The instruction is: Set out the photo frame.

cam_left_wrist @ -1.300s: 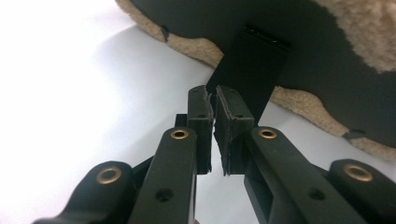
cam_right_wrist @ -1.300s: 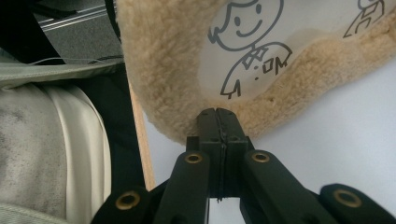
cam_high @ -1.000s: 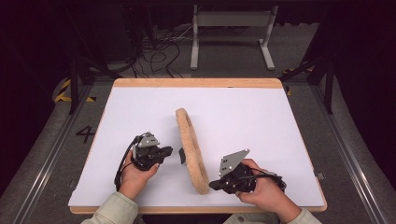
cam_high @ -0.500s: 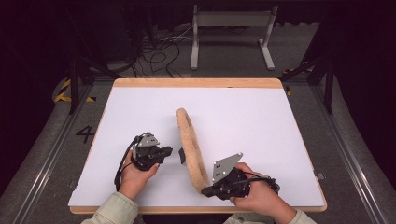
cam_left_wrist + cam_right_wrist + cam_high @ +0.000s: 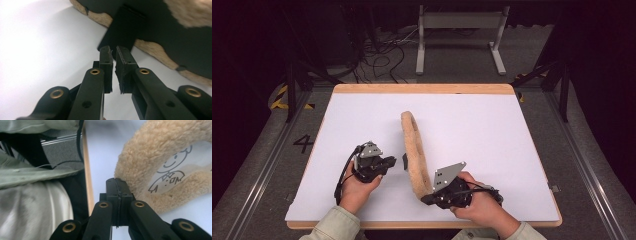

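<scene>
A tan fleece ring (image 5: 414,145) stands on its edge in the middle of the white table (image 5: 492,135). Its underside (image 5: 165,27) is black, with a short black tab (image 5: 122,30) sticking out. My left gripper (image 5: 395,161) lies on the table left of the ring, pointing at that tab (image 5: 404,160). Its jaws (image 5: 113,50) are all but together, with a thin slit and nothing between the pads. My right gripper (image 5: 426,199) is at the ring's near end, its jaws (image 5: 117,181) shut against the fleece (image 5: 140,157). A cartoon drawing (image 5: 167,173) shows inside the ring.
The table's wooden front edge (image 5: 88,175) runs close behind my right gripper, with the person's pale green sleeve (image 5: 30,177) beside it. Beyond the far edge are floor cables (image 5: 382,60) and a grey metal stand (image 5: 459,30). White surface lies to the right of the ring.
The right hand and its gripper have slid left along the front of the table up to the ring's near end. The left hand has stayed where it was.
</scene>
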`<state>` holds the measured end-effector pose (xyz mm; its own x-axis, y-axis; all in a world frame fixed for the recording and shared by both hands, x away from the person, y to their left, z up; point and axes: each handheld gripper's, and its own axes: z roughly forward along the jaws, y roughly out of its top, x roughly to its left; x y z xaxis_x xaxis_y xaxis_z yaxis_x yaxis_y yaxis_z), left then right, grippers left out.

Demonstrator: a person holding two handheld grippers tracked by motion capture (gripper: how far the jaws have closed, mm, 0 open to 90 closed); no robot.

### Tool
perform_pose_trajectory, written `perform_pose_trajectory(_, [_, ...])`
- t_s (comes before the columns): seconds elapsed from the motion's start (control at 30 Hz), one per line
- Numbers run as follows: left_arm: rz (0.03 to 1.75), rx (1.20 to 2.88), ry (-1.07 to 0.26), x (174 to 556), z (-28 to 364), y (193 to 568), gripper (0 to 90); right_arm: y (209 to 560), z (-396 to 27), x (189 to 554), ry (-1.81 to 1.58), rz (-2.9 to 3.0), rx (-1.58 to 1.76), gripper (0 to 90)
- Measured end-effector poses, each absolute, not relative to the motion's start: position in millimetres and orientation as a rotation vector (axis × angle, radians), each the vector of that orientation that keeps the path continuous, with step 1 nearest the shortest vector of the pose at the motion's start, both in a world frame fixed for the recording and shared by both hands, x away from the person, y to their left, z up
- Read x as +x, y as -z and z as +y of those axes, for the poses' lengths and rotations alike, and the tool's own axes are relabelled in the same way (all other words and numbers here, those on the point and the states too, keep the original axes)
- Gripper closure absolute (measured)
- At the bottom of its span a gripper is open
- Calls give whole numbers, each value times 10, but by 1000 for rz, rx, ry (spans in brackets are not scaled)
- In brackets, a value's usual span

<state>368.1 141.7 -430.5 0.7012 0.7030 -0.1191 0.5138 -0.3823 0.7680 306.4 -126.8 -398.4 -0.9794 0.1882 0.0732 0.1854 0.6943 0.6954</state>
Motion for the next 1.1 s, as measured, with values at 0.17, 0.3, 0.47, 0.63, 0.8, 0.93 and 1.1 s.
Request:
perform_pose_trajectory(0.17, [927, 2070, -287, 3681, 1420, 4308, 836, 4004, -1247, 3158, -1204, 2853, 349, 900])
perform_pose_trajectory(0.3, [924, 2072, -290, 3679, 1424, 4307, 837, 4024, -1239, 3255, -1208, 2788, 385, 900])
perform_pose_trajectory(0.47, [928, 2070, -290, 3678, 1430, 4308, 837, 4043, -1249, 3338, -1233, 2754, 438, 900])
perform_pose_trajectory(0.63, [930, 2066, -293, 3680, 1445, 4305, 837, 3984, -1348, 3315, -1245, 2722, 464, 900])
perform_pose_trajectory(0.8, [929, 2065, -288, 3671, 1440, 4301, 837, 4020, -1434, 3411, -1178, 2646, 596, 900])
perform_pose_trajectory(0.93, [937, 2061, -293, 3646, 1462, 4298, 836, 4127, -1359, 3425, -1142, 2687, 573, 900])
perform_pose_trajectory(1.1, [950, 2060, -300, 3610, 1514, 4297, 835, 4130, -1252, 3394, -1140, 2710, 524, 900])
